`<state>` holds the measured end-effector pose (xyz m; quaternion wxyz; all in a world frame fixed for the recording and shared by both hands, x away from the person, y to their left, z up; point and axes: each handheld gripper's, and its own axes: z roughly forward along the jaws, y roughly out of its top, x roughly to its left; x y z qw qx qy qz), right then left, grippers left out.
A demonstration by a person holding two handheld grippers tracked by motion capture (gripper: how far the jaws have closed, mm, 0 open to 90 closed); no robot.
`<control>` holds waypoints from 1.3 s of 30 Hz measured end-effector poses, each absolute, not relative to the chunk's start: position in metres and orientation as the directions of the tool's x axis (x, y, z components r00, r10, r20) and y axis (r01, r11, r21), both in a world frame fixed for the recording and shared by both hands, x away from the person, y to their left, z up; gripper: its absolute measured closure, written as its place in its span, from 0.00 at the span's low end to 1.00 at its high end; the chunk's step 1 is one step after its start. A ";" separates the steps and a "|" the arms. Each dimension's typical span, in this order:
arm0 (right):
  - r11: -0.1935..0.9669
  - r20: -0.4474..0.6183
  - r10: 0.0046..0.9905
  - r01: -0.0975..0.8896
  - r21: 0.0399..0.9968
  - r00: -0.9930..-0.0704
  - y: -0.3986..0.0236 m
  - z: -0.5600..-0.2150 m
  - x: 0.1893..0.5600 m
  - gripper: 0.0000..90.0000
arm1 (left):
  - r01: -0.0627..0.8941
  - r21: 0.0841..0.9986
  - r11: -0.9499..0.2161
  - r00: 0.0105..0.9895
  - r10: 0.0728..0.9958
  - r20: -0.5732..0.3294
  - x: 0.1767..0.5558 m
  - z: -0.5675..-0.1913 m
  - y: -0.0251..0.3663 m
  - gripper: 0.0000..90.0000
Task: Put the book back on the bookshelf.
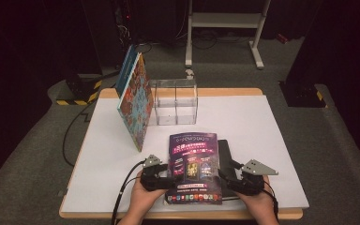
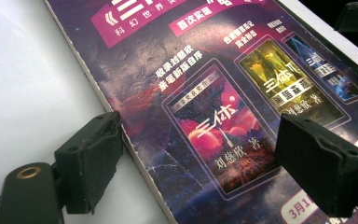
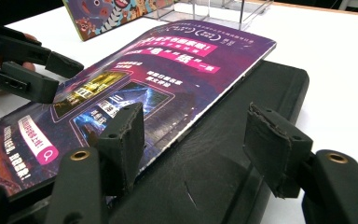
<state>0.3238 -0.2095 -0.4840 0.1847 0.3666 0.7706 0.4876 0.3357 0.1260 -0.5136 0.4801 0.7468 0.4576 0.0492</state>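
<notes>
**Item: purple magazine, lower centre of table**

Purple magazine [image 1: 193,168] lies atop black folder [image 1: 225,154]. Your left gripper [image 1: 161,172] jaws spread, straddling its left edge; right gripper [image 1: 227,174] jaws spread, unpinched. Close squarely on both edges before lifting.

The purple booklet [image 1: 193,168] is covering most of the black folder [image 1: 225,157] beneath it, its near end is running off the left gripper view's edge, and its small print is blurring beyond reading.

Bare table [image 1: 267,136] lies open right; leaning book [image 1: 136,101] and clear box [image 1: 176,101] block behind.
</notes>
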 end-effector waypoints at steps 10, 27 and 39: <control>0.248 0.069 0.762 0.388 0.888 -0.644 -0.212 -0.482 0.325 0.41 | 0.591 0.792 -0.151 0.644 0.680 -0.351 0.337 -0.506 0.105 0.19; 0.208 0.112 0.798 0.445 0.871 -0.593 -0.223 -0.485 0.334 0.35 | 0.486 0.853 -0.190 0.681 0.694 -0.234 0.333 -0.492 0.092 0.19; 0.151 0.250 0.793 0.577 0.803 -0.556 -0.227 -0.492 0.343 0.24 | 0.622 0.781 -0.058 0.607 0.665 -0.434 0.351 -0.505 0.080 0.15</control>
